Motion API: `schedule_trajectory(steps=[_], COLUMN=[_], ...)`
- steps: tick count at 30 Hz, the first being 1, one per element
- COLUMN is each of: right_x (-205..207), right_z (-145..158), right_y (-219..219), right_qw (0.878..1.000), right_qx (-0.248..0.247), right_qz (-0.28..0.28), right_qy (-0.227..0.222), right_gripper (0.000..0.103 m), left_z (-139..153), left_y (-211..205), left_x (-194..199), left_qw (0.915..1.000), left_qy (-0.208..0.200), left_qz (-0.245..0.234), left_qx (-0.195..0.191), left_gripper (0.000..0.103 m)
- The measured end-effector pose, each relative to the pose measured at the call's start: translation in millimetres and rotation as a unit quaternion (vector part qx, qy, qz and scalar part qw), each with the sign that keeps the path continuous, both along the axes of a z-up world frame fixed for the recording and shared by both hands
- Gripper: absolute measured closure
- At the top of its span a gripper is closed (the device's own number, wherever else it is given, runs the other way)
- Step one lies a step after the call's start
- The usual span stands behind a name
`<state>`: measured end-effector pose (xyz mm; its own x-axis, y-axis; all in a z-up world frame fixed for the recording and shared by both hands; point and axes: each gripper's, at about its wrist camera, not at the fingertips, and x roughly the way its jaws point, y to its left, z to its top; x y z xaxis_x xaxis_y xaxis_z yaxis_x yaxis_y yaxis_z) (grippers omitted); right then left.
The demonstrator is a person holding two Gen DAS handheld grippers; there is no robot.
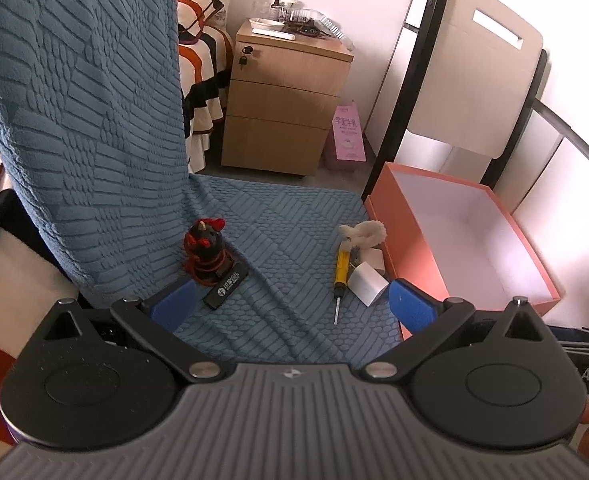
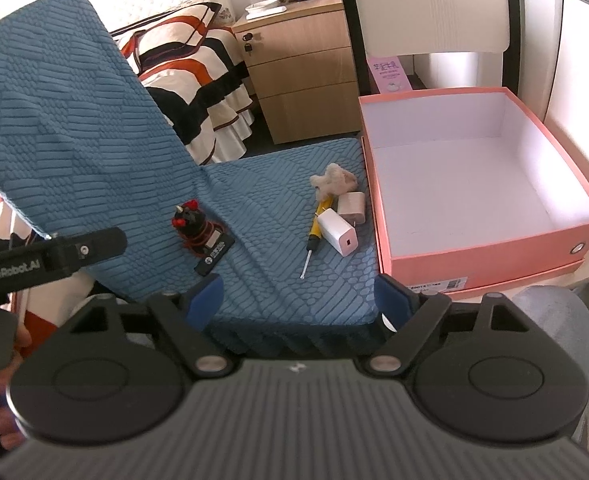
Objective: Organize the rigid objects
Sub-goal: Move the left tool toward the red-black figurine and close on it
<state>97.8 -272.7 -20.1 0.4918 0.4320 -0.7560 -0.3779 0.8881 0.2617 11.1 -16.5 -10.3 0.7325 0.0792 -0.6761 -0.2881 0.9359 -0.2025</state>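
Starting with the left wrist view: the left gripper (image 1: 290, 304) is held low over the blue textured fabric seat cover (image 1: 278, 232) with its blue-padded fingers spread wide and nothing between them, probably so the whole spread can be sized up before a pick. The rigid stuff is laid out in two little clusters. To the left, a black figurine with red horns and a red cord (image 1: 204, 246) is parked right against a flat black rectangular stick with white lettering (image 1: 227, 286). To the right, a yellow-handled screwdriver (image 1: 341, 276) is lying lengthwise just beside a white cube-shaped charger (image 1: 368, 283), with a fluffy cream plush scrap (image 1: 364, 234) behind them. The open salmon-pink cardboard box with a white inside (image 1: 530, 248) is set just beside that cluster, nothing in it yet, so it's presumably meant as the drop spot.

Right wrist view: the right gripper (image 2: 298, 300) is also kept spread open and empty, hanging at the front edge of the seat. A second, pinkish-white charger block (image 2: 352, 204) is seen touching the white one. The left tool's black arm is poking in from the side.

Room-wise, the cover is draped up over a chair back, and a wooden three-drawer nightstand (image 1: 282, 108) and an orange, black and cream striped bedspread (image 2: 190, 76) are seen behind.
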Motion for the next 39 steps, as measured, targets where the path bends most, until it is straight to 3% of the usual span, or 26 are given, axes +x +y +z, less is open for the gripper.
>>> schedule_trajectory(steps=[13, 26, 31, 35, 39], right_x=[26, 67, 86, 101, 116], right_z=[-20, -52, -65, -79, -95], right_y=[18, 56, 75, 88, 100], right_qw=[0.999, 0.997, 0.995, 0.991, 0.987], right_qx=[-0.027, -0.059, -0.077, -0.097, -0.121], right_qz=[0.011, 0.034, 0.057, 0.073, 0.085], right_qy=[0.013, 0.032, 0.041, 0.055, 0.058], right_gripper=[0.019, 0.019, 0.019, 0.02, 0.025], left_z=[-32, -97, -124, -140, -159], left_y=[22, 48, 57, 67, 75], left_x=[31, 87, 111, 125, 142], left_qw=[0.9995, 0.9983, 0.9978, 0.9963, 0.9945], left_qy=[0.028, 0.057, 0.063, 0.061, 0.07], left_qz=[0.012, 0.009, 0.021, 0.057, 0.066], left_qx=[-0.008, -0.005, 0.004, 0.023, 0.041], left_gripper=[0.0, 0.0, 0.0, 0.0, 0.0])
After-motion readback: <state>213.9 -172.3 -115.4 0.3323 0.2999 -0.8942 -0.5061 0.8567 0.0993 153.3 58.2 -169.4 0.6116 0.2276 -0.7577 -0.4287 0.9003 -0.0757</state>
